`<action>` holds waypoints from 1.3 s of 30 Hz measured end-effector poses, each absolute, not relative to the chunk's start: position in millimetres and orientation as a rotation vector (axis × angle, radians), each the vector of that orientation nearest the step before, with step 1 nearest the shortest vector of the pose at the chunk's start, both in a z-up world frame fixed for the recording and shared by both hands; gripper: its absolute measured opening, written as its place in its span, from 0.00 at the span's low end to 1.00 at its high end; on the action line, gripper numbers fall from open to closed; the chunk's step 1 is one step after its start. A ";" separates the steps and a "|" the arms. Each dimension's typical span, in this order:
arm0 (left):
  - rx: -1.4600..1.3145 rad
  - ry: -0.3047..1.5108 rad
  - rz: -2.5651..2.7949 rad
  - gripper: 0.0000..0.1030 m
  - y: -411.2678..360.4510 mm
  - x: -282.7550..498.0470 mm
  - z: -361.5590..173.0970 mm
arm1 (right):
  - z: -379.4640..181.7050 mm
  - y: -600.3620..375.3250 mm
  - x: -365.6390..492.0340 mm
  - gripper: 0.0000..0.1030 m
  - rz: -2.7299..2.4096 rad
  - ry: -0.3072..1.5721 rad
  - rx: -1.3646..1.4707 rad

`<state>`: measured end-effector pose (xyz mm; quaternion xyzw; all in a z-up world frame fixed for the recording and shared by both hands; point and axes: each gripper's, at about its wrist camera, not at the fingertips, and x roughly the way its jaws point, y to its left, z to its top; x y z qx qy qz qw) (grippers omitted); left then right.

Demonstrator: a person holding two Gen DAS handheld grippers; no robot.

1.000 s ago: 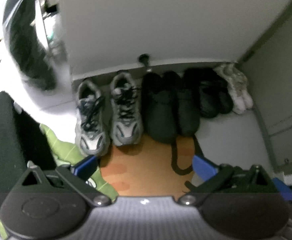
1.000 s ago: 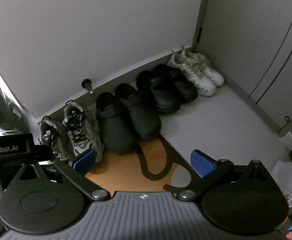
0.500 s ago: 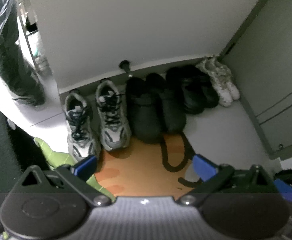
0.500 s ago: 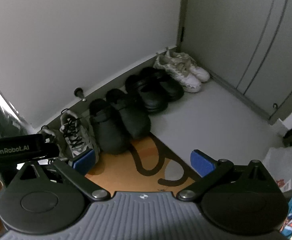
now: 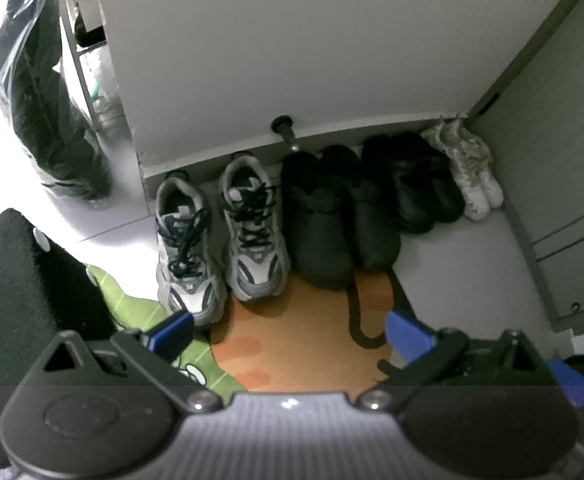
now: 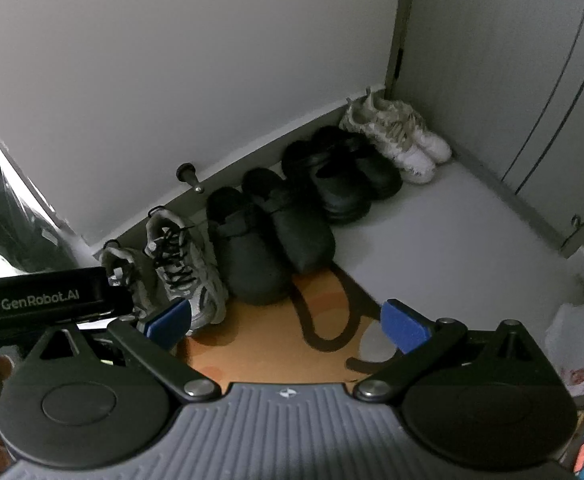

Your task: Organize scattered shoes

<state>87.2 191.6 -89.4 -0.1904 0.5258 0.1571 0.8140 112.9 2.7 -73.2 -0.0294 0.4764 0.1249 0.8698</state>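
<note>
Four pairs sit in a row along the wall (image 5: 292, 60), heels to the baseboard, toes out toward me. L to R in the left wrist view: grey sneakers (image 5: 220, 236), black clogs (image 5: 340, 220), black chunky shoes (image 5: 416, 184), white sneakers (image 5: 468, 164) tucked in the corner by the cabinet (image 5: 564, 160). My read: they're lined up that way so each pair stays together & the walkway is free; task looks basically done, no stray shoe in view.

Left gripper (image 5: 288, 330) jaws spread wide, nothing in them. Right gripper (image 6: 286, 320) same, released & empty. Both hang above the orange mat (image 5: 304, 340), well apart from the shoes.

Edges: doorstop (image 5: 286, 130) pokes out of the baseboard just behind the clogs, so I can't push those further back. Clog toes & sneaker toes overlap the mat edge. Cabinet door closes off the R side, little slack by the white pair. Open grey floor (image 6: 452, 232) in front of the R pairs gives room to approach. Bagged dark bundle (image 5: 40, 92) & green thing (image 5: 132, 308) crowd the L side.
</note>
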 end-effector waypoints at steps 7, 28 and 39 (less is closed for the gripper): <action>-0.437 1.144 0.317 1.00 195.7 91.3 -92.7 | -71.1 5.4 114.9 1.00 0.245 0.998 -0.075; -0.428 1.146 0.352 1.00 213.3 90.2 -93.6 | -73.0 23.8 118.7 1.00 0.250 1.017 -0.073; -0.404 1.150 0.356 1.00 221.6 90.6 -91.9 | -71.5 32.9 117.5 1.00 0.252 1.012 -0.094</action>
